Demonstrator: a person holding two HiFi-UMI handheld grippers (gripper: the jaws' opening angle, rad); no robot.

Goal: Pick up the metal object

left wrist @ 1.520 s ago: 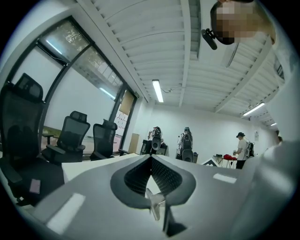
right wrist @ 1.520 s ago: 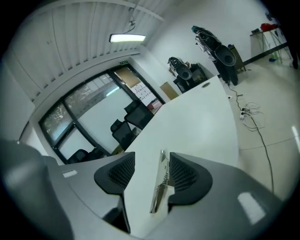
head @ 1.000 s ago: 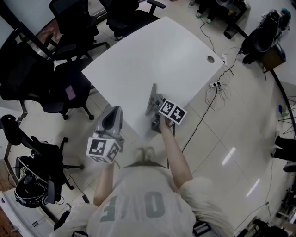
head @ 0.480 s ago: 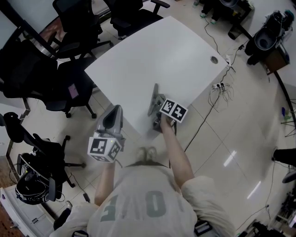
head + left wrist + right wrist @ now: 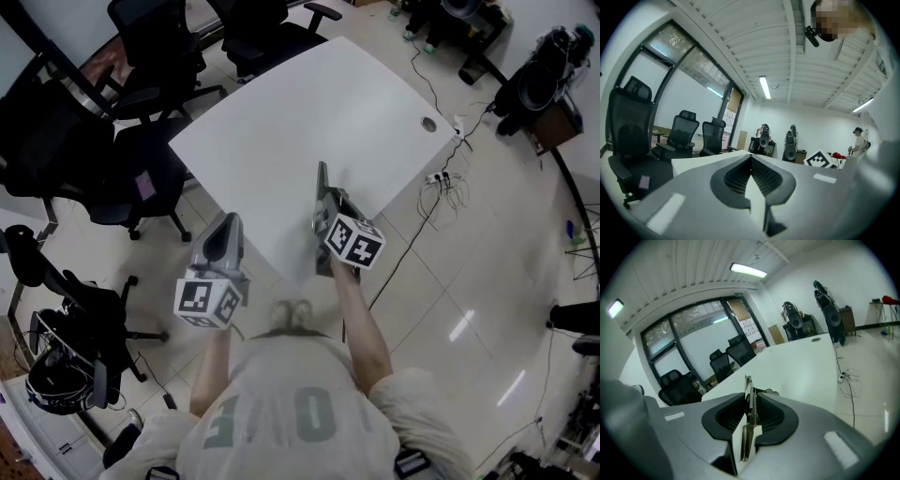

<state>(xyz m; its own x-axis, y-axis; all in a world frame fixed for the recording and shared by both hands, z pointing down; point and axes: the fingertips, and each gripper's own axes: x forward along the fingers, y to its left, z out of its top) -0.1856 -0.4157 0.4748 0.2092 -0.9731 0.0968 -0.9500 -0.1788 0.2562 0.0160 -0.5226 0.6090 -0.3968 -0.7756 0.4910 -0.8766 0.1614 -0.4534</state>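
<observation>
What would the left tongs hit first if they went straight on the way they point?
Probably the near edge of the white table: the left tongs point at it, nothing between. Height is unclear; they might skim over the top.

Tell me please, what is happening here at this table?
A person holds a gripper in each hand. The right gripper is closing its jaws on a slim metal object with a spring, at the near edge of the white table. The left gripper is shut and empty, held beside the table.
</observation>
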